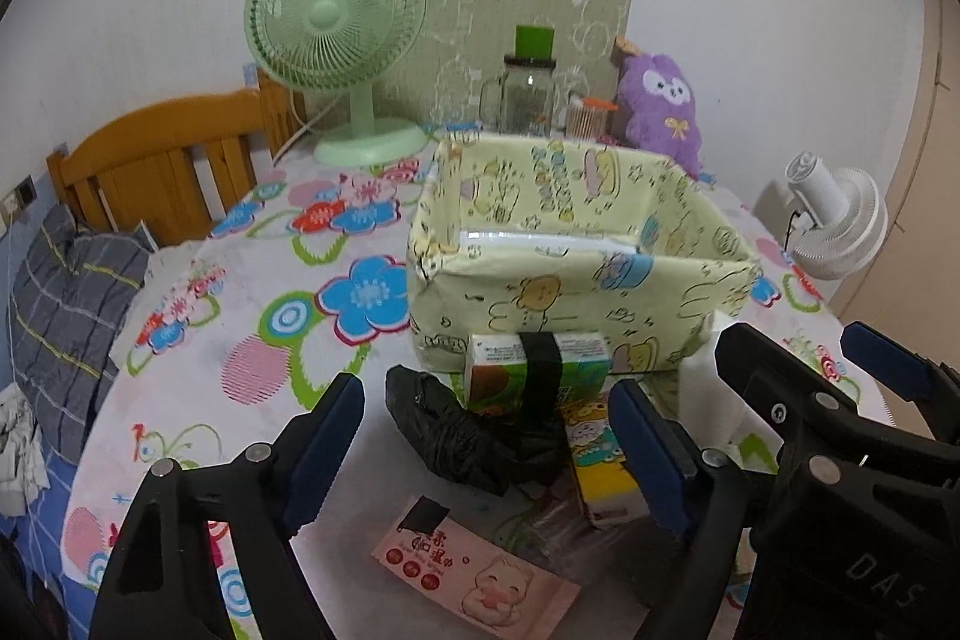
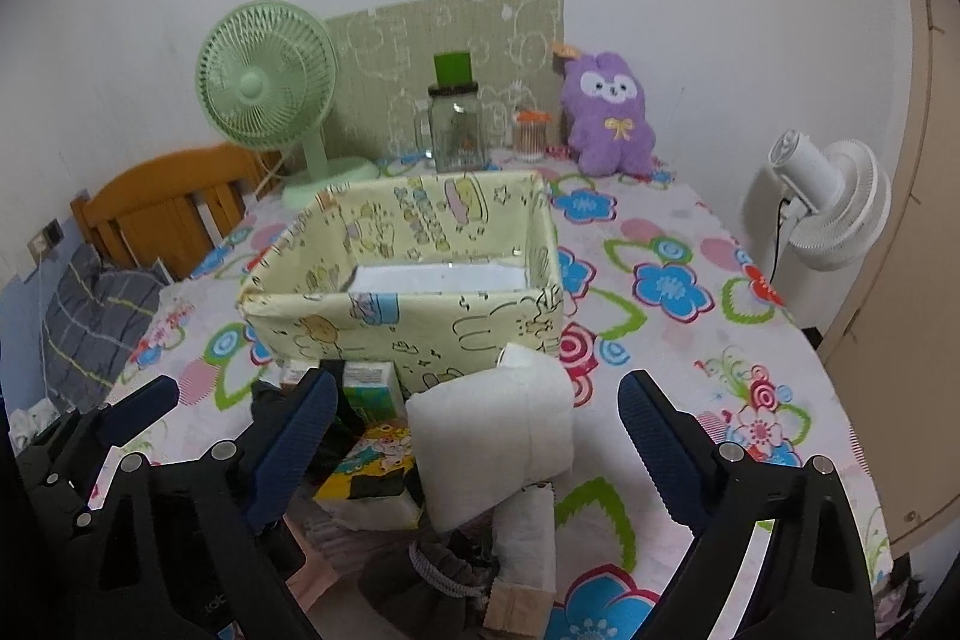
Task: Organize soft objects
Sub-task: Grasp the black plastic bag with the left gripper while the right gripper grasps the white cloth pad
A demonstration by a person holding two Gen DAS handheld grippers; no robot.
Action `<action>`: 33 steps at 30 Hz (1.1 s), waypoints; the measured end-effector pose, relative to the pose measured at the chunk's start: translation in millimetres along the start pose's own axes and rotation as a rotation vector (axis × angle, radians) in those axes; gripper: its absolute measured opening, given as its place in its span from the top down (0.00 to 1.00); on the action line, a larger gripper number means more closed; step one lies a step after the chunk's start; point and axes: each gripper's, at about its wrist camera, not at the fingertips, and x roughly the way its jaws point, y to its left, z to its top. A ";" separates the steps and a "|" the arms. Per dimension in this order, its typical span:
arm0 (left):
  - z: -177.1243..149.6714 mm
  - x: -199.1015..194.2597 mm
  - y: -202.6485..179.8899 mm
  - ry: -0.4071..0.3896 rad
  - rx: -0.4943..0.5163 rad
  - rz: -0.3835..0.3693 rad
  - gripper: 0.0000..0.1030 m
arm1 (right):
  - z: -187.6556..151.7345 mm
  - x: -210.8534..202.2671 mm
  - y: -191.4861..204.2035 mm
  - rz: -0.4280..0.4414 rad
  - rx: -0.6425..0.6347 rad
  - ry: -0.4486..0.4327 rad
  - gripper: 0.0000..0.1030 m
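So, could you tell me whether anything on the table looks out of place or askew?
The white roll lies tilted on its side atop the pile before the fabric box, and a black bag sits crumpled beside the tissue pack.

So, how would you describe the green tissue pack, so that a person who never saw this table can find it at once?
Find the pale yellow fabric box with cartoon drawings on the flowered tablecloth. In front of its near wall lies a small heap of soft items. The green tissue pack is the one against that wall, and only it has a black band around its middle.
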 end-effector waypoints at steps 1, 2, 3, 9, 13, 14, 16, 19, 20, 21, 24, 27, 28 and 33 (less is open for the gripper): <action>-0.1 4.4 0.4 0.009 -0.002 0.000 0.18 | -0.1 5.0 0.0 -0.001 0.000 0.011 0.08; -0.4 8.1 0.7 0.017 -0.004 0.000 0.18 | -0.1 10.1 0.1 -0.002 -0.001 0.022 0.08; -0.9 12.6 1.5 0.028 -0.007 0.000 0.18 | -0.5 13.5 0.5 -0.002 -0.001 0.029 0.08; -3.8 33.9 5.6 0.081 -0.017 0.010 0.19 | -3.4 39.5 2.0 -0.002 -0.001 0.094 0.10; -6.2 46.6 8.0 0.116 -0.022 0.016 0.21 | -6.9 52.8 2.8 -0.001 0.000 0.130 0.11; -7.3 49.0 8.6 0.124 -0.024 0.016 0.23 | -7.9 55.9 3.1 -0.002 0.000 0.139 0.11; -9.8 54.3 9.6 0.144 -0.031 0.011 0.24 | -10.0 62.5 3.5 -0.002 0.002 0.157 0.14; -12.3 59.1 10.2 0.161 -0.038 0.002 0.26 | -13.5 70.6 2.9 0.000 0.012 0.186 0.20; -13.0 60.5 10.0 0.166 -0.037 -0.005 0.30 | -14.4 72.6 2.6 0.001 0.015 0.193 0.22; -13.9 60.8 9.5 0.167 -0.036 -0.006 0.31 | -15.4 74.1 2.4 -0.001 0.018 0.198 0.26; -14.3 60.3 8.1 0.164 -0.031 -0.019 0.37 | -16.1 75.5 2.2 -0.003 0.021 0.203 0.38; -15.3 59.5 8.0 0.163 -0.030 -0.024 0.43 | -16.1 75.3 3.1 0.000 0.018 0.202 0.44; -15.4 58.8 7.7 0.163 -0.030 -0.024 0.44 | -16.1 74.9 3.7 0.000 0.016 0.201 0.48; -16.0 55.3 6.7 0.159 -0.027 -0.028 0.52 | -16.0 70.6 6.0 -0.004 0.007 0.190 0.56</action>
